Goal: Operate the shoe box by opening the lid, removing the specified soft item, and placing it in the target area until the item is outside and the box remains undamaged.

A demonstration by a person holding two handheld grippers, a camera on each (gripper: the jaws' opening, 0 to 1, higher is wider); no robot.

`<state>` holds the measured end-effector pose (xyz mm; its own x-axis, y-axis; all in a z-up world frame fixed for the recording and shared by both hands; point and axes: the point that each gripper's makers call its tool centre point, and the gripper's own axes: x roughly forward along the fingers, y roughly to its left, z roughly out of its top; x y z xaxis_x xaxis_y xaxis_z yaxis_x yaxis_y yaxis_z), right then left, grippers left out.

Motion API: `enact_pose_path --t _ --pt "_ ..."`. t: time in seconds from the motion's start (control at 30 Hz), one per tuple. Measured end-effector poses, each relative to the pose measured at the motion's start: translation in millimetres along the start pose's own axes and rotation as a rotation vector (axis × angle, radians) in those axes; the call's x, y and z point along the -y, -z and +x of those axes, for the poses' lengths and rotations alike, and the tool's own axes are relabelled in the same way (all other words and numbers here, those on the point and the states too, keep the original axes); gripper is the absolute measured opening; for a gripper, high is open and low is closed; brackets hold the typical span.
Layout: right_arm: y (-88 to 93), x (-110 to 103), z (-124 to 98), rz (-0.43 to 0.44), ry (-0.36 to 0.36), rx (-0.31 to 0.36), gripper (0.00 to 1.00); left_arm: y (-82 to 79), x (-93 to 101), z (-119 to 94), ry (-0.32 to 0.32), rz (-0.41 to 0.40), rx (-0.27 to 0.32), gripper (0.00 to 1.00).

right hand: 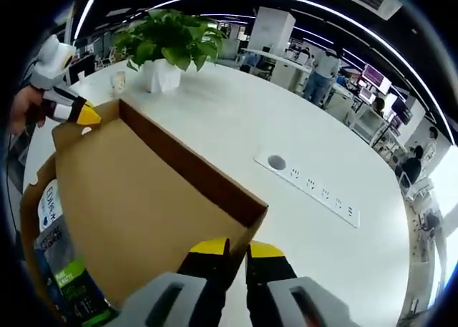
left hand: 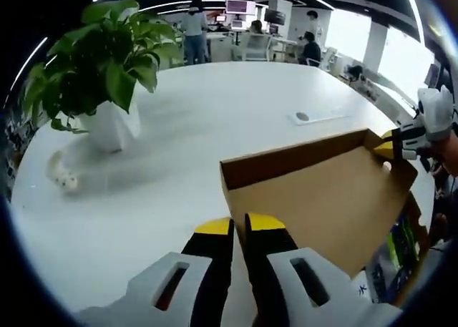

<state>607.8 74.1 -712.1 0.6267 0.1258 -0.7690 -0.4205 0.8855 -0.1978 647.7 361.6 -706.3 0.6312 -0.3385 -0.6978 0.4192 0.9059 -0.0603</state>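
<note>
The left gripper (left hand: 240, 225) has its yellow-tipped jaws nearly together, pinching the near edge of the raised cardboard lid (left hand: 322, 198) at one corner of the box (left hand: 411, 262); whether they bite fully on the card is hard to tell. At the lid's far end in the left gripper view, the right gripper (left hand: 390, 149) meets the other corner, a hand (left hand: 447, 152) behind it. In the right gripper view the right gripper (right hand: 237, 250) shows the same near-shut jaws set against the lid (right hand: 143, 191) edge, and the left gripper (right hand: 84, 116) touches the opposite corner, held by a hand (right hand: 25, 109). The lid stands tilted up off the box (right hand: 32, 198), its brown inner face towards both cameras, its long axis running from one gripper to the other along the table (left hand: 215, 119) edge. Below the lid the open box holds packaged goods (right hand: 68, 277) with blue and green printing; their text is too blurred to read and most of the contents are cut off by the lid and the frame. A potted plant (left hand: 100, 55) in a white pot stands well apart on the white table (right hand: 322, 141), with a small pale object (left hand: 63, 175) beside it, too blurred to name. A socket strip (right hand: 308, 185) lies inset in the tabletop. People (left hand: 193, 30) at desks show in the background.
</note>
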Motion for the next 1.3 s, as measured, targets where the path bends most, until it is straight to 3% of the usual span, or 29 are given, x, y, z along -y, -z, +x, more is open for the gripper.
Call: enact_pose_path --t 0.77,1.3 --pt "16.0 -8 14 -0.052 -0.055 -0.108 0.04 15.0 -2.1 16 -0.002 -0.021 -0.101 0.05" --pt "21.2 -4 25 0.001 -0.095 -0.142 0.04 21.1 -1.0 19 0.002 -0.02 -0.144 0.06"
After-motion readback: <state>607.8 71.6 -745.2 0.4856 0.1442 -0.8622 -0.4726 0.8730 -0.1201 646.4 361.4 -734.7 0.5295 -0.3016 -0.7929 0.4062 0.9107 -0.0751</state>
